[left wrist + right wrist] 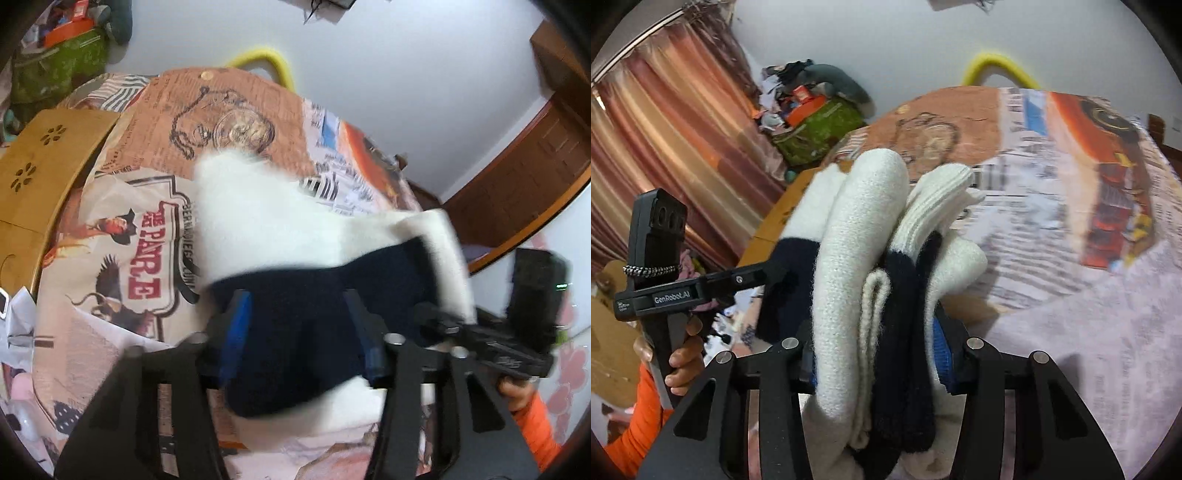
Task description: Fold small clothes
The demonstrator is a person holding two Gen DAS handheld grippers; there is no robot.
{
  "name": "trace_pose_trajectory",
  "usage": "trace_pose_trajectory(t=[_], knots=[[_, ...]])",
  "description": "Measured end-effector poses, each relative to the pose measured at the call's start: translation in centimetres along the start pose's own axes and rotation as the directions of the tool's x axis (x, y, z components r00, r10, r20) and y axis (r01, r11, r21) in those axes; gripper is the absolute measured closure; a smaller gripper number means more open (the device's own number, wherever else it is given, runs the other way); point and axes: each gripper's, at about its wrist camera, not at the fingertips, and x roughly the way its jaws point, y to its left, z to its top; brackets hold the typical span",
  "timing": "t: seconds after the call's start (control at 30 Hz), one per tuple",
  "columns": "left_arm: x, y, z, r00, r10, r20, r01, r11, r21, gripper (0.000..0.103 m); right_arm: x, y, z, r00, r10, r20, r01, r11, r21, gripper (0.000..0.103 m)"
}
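Two grippers hold one white and dark blue knit garment (864,280) up above the bed's printed sheet (122,236). Left gripper (303,332) is squeezed onto a dark blue part. Right gripper (875,354) is pinched tight on a thick folded bunch of it.

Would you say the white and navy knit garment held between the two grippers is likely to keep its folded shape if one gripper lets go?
Probably not. The knit garment bunches in soft, rounded folds inside the right gripper, so it looks floppy. In the left gripper it sags between the fingers, suggesting no stiffness. Its fuzzy surface likely grips the pads rather than slipping.
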Motion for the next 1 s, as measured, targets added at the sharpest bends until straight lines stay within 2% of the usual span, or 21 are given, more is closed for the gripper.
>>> trace_pose_trajectory(t=[0.07,0.13,0.17,0.27,0.47,0.53,0.63,0.73,0.87,1.0], knots=[[-0.4,0.8,0.1,1.000,0.024,0.003,-0.024,1.000,0.005,0.057,1.9,0.8,0.0,1.000,0.021,-0.012,-0.021,1.000,0.001,0.061],[-0.2,1.7,0.1,0.994,0.109,-0.001,-0.109,0.994,0.007,0.057,3.1,1.1,0.1,1.000,0.006,-0.008,-0.006,1.000,-0.006,0.061],[0.1,2.3,0.0,0.992,0.128,-0.010,-0.128,0.992,-0.005,0.057,3.7,0.8,0.2,1.000,0.005,-0.010,-0.005,1.000,0.007,0.061],[0.9,3.7,-0.5,0.987,0.158,-0.025,-0.159,0.987,-0.033,0.057,3.9,-0.4,0.3,1.000,-0.009,-0.018,0.010,0.999,0.038,0.061],[4.3,3.4,-2.1,0.976,0.203,-0.084,-0.202,0.979,0.011,0.055,3.6,-3.5,-1.4,0.993,-0.076,-0.090,0.082,0.995,0.055,0.057],[5.1,3.0,-2.7,0.972,0.218,-0.085,-0.216,0.976,0.033,0.048,3.1,-3.9,-2.1,0.989,-0.108,-0.099,0.111,0.993,0.026,0.052],[5.6,2.1,-3.3,0.963,0.263,-0.064,-0.259,0.963,0.071,0.043,1.3,-3.2,-1.9,0.987,-0.145,-0.072,0.144,0.989,-0.019,0.049],[5.6,1.2,-3.6,0.954,0.295,-0.052,-0.288,0.952,0.103,0.042,-1.0,-1.2,-1.0,0.976,-0.217,0.015,0.217,0.969,-0.114,0.049],[6.0,0.0,-4.3,0.940,0.338,-0.030,-0.330,0.932,0.152,0.038,-2.6,2.3,0.3,0.977,-0.187,0.106,0.206,0.954,-0.218,0.049],[6.3,-1.1,-5.3,0.918,0.396,0.010,-0.390,0.900,0.197,0.037,0.2,4.1,0.0,0.980,-0.185,0.076,0.199,0.928,-0.314,0.049]])
